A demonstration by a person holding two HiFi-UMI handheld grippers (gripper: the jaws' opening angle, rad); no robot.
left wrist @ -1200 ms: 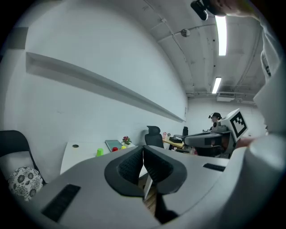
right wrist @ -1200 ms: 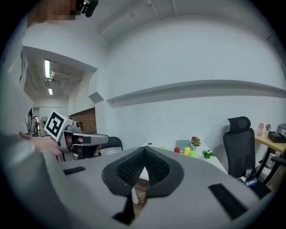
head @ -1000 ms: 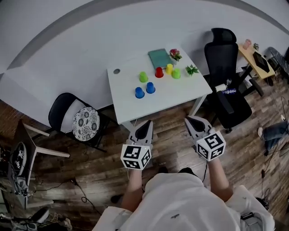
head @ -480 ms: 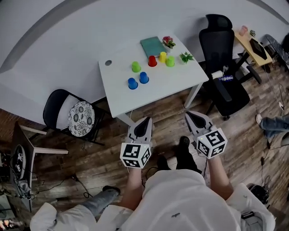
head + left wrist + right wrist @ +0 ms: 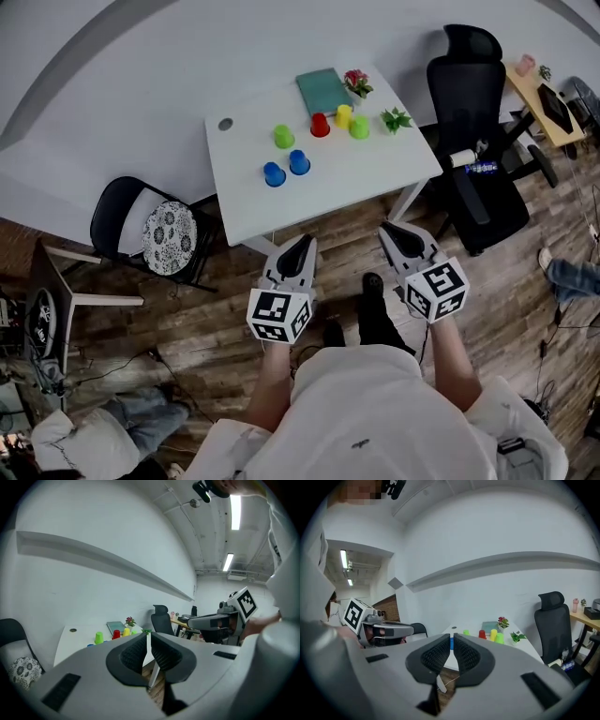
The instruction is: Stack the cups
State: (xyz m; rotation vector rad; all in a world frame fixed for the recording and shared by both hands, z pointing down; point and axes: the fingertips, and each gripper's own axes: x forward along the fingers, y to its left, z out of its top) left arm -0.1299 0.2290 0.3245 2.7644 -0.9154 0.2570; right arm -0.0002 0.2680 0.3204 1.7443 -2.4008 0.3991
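Observation:
Several upturned cups stand on the white table (image 5: 375,183): two blue (image 5: 274,174) (image 5: 299,162), two green (image 5: 284,137) (image 5: 359,127), one red (image 5: 320,125) and one yellow (image 5: 343,115). Both grippers hover over the wooden floor, short of the table's near edge and pointing at it. My left gripper (image 5: 305,246) (image 5: 147,634) is shut and empty. The jaws of my right gripper (image 5: 387,230) (image 5: 452,636) have just been opening; only a narrow slit parts them and nothing is between them. The red cup (image 5: 482,633) and yellow cup (image 5: 493,634) show far off in the right gripper view.
A teal book (image 5: 323,91), a flower pot (image 5: 356,82) and a small green plant (image 5: 396,119) sit at the table's far side. A black office chair (image 5: 473,141) stands to its right, a black chair with a patterned cushion (image 5: 169,236) to its left. Another person (image 5: 84,441) crouches at bottom left.
I have stepped toward the table, so both grippers now sit nearer its front edge. Another person has come into view at the lower left. The right jaws have parted slightly.

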